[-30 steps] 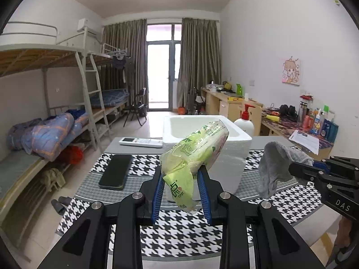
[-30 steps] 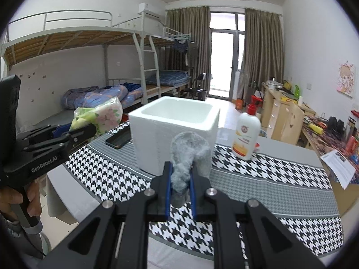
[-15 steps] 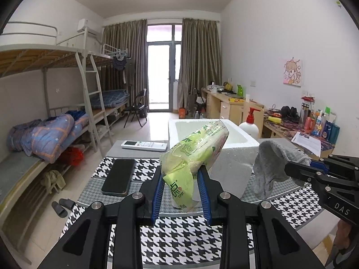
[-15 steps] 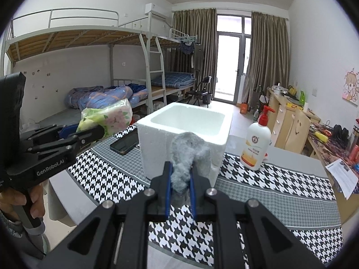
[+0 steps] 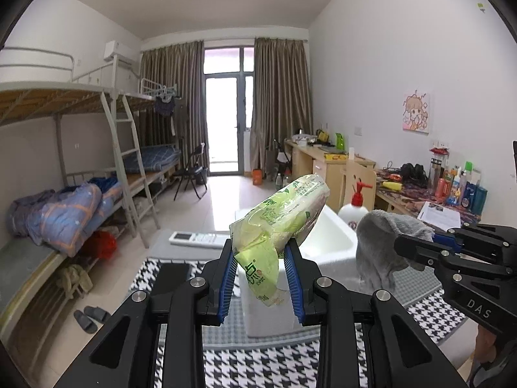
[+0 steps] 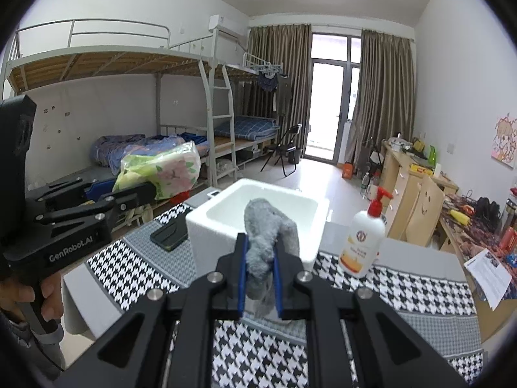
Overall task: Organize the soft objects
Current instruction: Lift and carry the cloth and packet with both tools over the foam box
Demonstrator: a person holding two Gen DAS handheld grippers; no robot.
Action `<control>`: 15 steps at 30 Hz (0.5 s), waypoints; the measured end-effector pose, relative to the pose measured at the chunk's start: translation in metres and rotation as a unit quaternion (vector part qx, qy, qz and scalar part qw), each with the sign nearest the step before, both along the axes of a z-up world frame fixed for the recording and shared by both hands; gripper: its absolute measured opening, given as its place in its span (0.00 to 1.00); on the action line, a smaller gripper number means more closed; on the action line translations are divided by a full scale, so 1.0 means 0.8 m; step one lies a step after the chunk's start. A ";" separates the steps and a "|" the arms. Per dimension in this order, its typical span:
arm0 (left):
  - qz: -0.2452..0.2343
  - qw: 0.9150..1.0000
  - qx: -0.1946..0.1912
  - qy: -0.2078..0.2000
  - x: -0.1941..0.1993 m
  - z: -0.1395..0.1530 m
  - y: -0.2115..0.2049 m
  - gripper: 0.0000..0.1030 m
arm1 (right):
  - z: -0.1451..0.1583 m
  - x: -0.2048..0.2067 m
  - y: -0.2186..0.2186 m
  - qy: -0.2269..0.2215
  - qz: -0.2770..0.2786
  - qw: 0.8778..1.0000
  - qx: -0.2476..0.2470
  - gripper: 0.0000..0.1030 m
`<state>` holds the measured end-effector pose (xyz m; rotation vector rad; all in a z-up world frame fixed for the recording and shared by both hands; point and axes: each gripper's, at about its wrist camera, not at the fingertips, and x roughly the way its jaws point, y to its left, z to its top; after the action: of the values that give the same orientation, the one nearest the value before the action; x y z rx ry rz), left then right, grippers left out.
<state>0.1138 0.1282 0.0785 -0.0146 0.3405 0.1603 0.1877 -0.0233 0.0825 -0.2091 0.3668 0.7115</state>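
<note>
My left gripper is shut on a green plastic tissue pack, held in the air in front of the white foam box. The pack also shows in the right wrist view, left of the box. My right gripper is shut on a grey fuzzy cloth, held just before the foam box. The cloth hangs at the right of the left wrist view. The box's inside looks empty.
The table carries a houndstooth cloth. On it are a black phone, a white remote and a pump bottle right of the box. A cluttered desk stands at the right, bunk beds at the left.
Both grippers have risen and tilted up with their loads; the box sits lower in both views. The right gripper has come closer to the box.
</note>
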 end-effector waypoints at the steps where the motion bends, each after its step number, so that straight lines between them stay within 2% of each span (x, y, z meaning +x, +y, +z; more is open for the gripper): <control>1: -0.001 1.000 0.002 0.000 0.004 0.002 0.000 0.31 | 0.002 0.004 0.001 0.000 0.000 1.000 0.000 0.16; 5: -0.005 1.000 0.005 -0.001 0.021 0.009 0.000 0.31 | 0.010 0.018 0.004 -0.001 -0.006 1.000 0.000 0.16; 15: -0.010 1.000 0.012 -0.010 0.054 0.021 0.004 0.30 | 0.040 0.035 0.018 -0.035 -0.013 0.999 -0.004 0.16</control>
<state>0.1572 0.1311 0.0950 0.0110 0.3176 0.1436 0.2155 -0.0089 0.1146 -0.2349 0.3057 0.6759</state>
